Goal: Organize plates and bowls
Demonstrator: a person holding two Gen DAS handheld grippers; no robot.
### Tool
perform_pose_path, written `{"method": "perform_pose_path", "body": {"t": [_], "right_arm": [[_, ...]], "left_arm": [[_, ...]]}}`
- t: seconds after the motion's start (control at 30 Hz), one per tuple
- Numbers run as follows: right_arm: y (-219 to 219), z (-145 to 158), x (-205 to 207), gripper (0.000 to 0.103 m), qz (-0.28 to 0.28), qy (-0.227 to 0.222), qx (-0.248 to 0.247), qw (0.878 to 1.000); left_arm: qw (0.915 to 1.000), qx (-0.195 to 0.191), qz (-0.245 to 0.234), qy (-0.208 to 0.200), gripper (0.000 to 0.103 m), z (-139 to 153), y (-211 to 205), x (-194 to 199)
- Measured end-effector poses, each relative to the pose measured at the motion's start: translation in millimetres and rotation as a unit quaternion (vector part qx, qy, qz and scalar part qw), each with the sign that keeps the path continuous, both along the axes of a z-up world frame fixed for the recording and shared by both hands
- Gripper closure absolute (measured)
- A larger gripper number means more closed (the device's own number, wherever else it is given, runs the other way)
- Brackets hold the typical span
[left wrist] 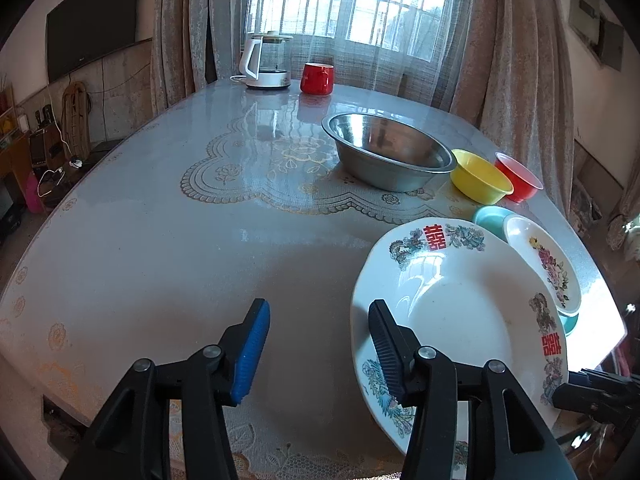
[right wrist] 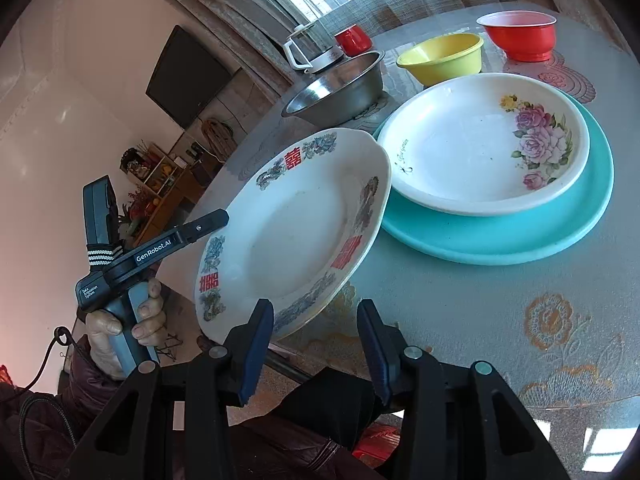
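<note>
A white plate with red characters and dragon print (left wrist: 460, 312) (right wrist: 296, 232) is tilted, its near side raised off the table. My left gripper (left wrist: 320, 352) is open, its right finger (left wrist: 386, 348) over the plate's left rim; in the right wrist view its finger (right wrist: 200, 230) touches that rim. My right gripper (right wrist: 316, 348) is open, its fingers on either side of the plate's near rim. A white rose plate (right wrist: 484, 144) (left wrist: 548, 264) lies on a teal plate (right wrist: 520, 236) (left wrist: 494, 218). Behind stand a yellow bowl (left wrist: 480, 178) (right wrist: 442, 58), a red bowl (left wrist: 518, 176) (right wrist: 520, 36) and a steel basin (left wrist: 388, 152) (right wrist: 340, 88).
A white kettle (left wrist: 266, 62) and a red mug (left wrist: 317, 78) stand at the table's far edge by the window. The table edge (right wrist: 288, 364) runs just under my right gripper. A shelf and a wall TV are off to the left.
</note>
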State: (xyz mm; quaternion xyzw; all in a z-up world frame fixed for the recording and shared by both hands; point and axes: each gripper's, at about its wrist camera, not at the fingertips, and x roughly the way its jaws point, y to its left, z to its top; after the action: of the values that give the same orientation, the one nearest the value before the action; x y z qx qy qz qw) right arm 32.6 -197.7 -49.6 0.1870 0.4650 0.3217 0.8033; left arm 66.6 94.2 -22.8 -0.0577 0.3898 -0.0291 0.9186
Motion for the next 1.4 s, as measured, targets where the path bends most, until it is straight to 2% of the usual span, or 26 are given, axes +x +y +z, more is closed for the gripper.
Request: {"method": "perform_pose_path", "body": {"t": [0.17, 0.47, 0.6, 0.67, 0.77, 0.97, 1.17, 1.27, 1.33, 1.4], "right_arm": [[8.0, -2.0, 6.3, 0.059, -0.001, 0.003, -0.003, 1.0], [17.5, 0.0, 17.7, 0.059, -0.004, -0.003, -0.011, 1.0], [19.8, -1.5, 21.5, 0.059, -0.008, -0.004, -0.008, 1.0], [19.3, -3.0, 24.7, 0.069, -0.016, -0.003, -0.012, 1.0], [15.9, -5.8, 29.0, 0.076, -0.03, 0.001, -0.007, 1.0], [14.3, -7.9, 32.5, 0.084, -0.04, -0.003, -0.014, 0.999], [13.6, -7.6, 32.3, 0.084, -0.038, -0.002, -0.015, 0.999], [17.2, -4.7, 30.8, 0.084, -0.039, -0.01, -0.032, 0.999], [20.6, -2.6, 30.6, 0.084, -0.04, -0.018, -0.048, 0.998], [21.5, -2.2, 31.4, 0.084, -0.042, -0.021, -0.054, 0.997]], "left_arm": [[0.9997, -0.021, -0.006, 0.008, 0.047, -3.1, 5.8, 1.1], [0.9995, -0.017, -0.024, 0.008, 0.046, -1.3, 10.3, -0.1], [0.9986, -0.034, -0.038, 0.014, 0.046, -3.2, 14.0, 3.3], [0.9981, -0.041, -0.044, 0.016, 0.047, -3.6, 14.4, 5.7], [0.9975, -0.038, -0.057, 0.015, 0.049, -4.3, 9.7, 9.4], [0.9962, -0.045, -0.07, 0.025, 0.05, -10.6, -1.3, 24.4], [0.9941, -0.043, -0.094, 0.03, 0.058, -15.2, -12.9, 33.4], [0.9925, -0.047, -0.108, 0.032, 0.07, -17.0, -18.6, 33.1], [0.9931, -0.042, -0.105, 0.029, 0.07, -16.7, -19.8, 30.1], [0.9924, -0.06, -0.102, 0.034, 0.071, -16.6, -14.7, 28.1]]}}
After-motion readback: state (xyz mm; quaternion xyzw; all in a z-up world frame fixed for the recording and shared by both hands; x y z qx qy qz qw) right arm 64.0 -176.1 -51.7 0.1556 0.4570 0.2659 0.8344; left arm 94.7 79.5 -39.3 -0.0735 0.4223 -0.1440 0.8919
